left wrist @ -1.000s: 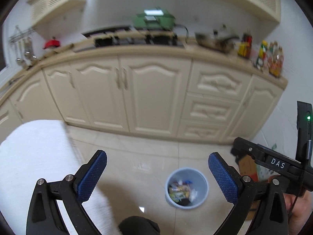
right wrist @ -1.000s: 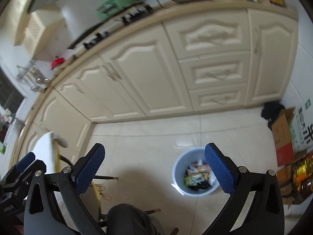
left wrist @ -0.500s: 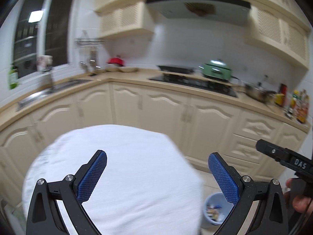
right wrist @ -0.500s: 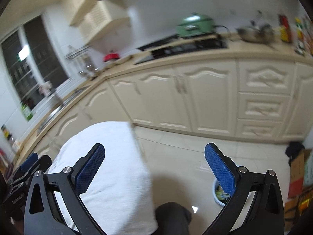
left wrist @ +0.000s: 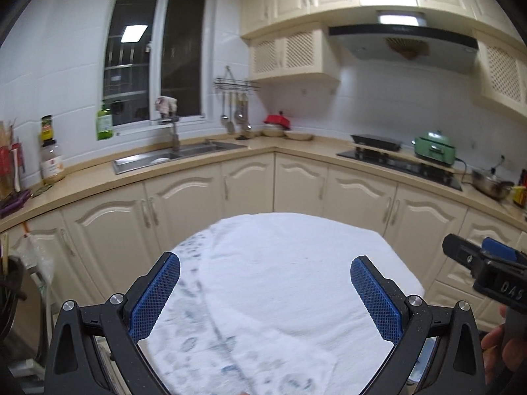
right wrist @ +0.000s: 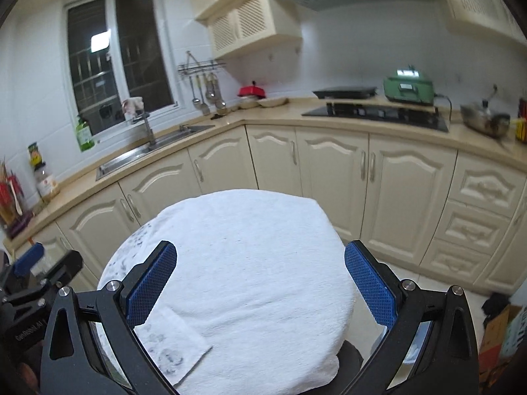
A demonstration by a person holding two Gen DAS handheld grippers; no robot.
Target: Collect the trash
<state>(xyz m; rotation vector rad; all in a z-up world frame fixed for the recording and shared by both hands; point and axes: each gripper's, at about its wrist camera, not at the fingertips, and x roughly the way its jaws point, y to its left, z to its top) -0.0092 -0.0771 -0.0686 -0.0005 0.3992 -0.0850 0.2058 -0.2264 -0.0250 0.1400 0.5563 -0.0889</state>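
A round table under a white cloth (left wrist: 280, 279) fills the lower middle of both wrist views (right wrist: 250, 263). My left gripper (left wrist: 265, 299) hangs open above the cloth, nothing between its blue pads (left wrist: 154, 296). My right gripper (right wrist: 260, 283) is also open and empty over the same cloth. Each gripper shows in the other's view: the right one at the right edge (left wrist: 487, 270), the left one at the left edge (right wrist: 33, 273). A folded cloth corner with a grey-blue print (right wrist: 171, 345) lies near me. No loose trash shows on the cloth; the bin is hidden.
Cream cabinets (left wrist: 296, 191) wrap around behind the table, with a sink (left wrist: 171, 156), a hob (right wrist: 372, 112) and a green pot (right wrist: 408, 89) on the counter. Cardboard boxes (right wrist: 497, 335) and a dark bundle (right wrist: 494, 299) sit on the floor at right.
Both grippers have swung up from the floor and the blue trash bin to above the cloth-covered table. The bin has dropped out of view. Both stay open.
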